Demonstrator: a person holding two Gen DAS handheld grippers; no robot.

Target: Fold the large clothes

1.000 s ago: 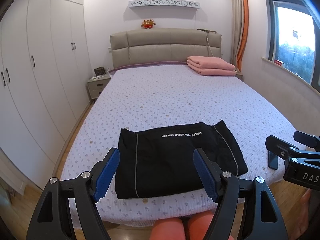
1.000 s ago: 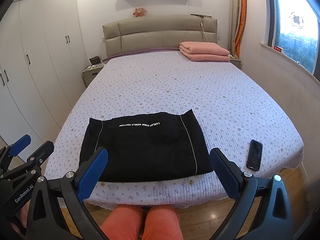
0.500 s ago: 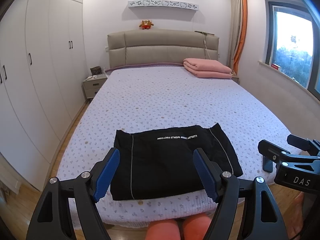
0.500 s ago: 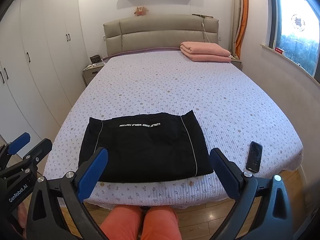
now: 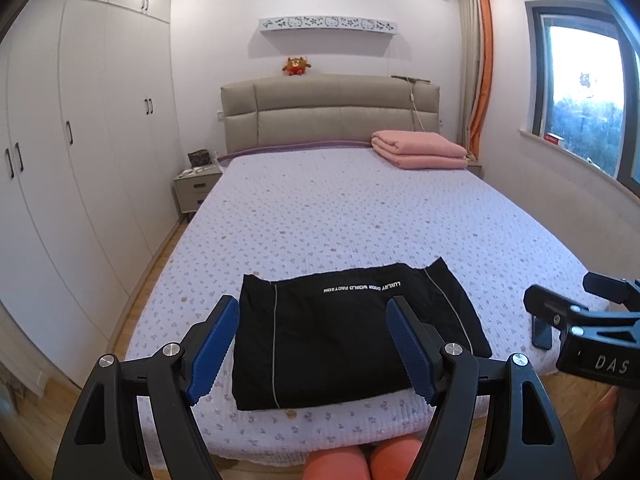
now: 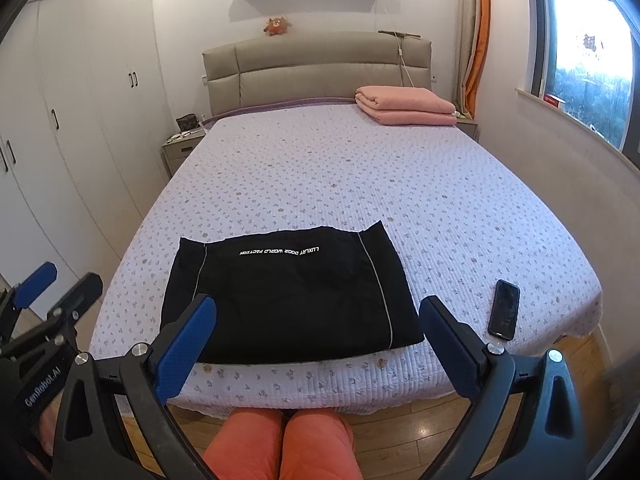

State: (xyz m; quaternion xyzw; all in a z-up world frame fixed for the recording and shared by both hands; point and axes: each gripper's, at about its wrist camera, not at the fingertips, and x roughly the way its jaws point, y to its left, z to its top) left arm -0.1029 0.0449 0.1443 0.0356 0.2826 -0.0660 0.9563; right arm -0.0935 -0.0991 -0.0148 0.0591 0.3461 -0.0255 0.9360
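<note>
A black garment with white stripes and white lettering lies folded into a flat rectangle near the foot edge of the bed. It also shows in the right wrist view. My left gripper is open and empty, held off the bed in front of the garment. My right gripper is open and empty, also held back from the bed edge. Each gripper shows at the side of the other's view.
A black phone lies on the bed right of the garment. A folded pink blanket sits by the headboard. White wardrobes line the left wall, a nightstand stands beside the bed, a window is at right.
Both grippers have drawn back and up from the bed, so the garment looks smaller and lower. The garment has not moved. Both stay open.
</note>
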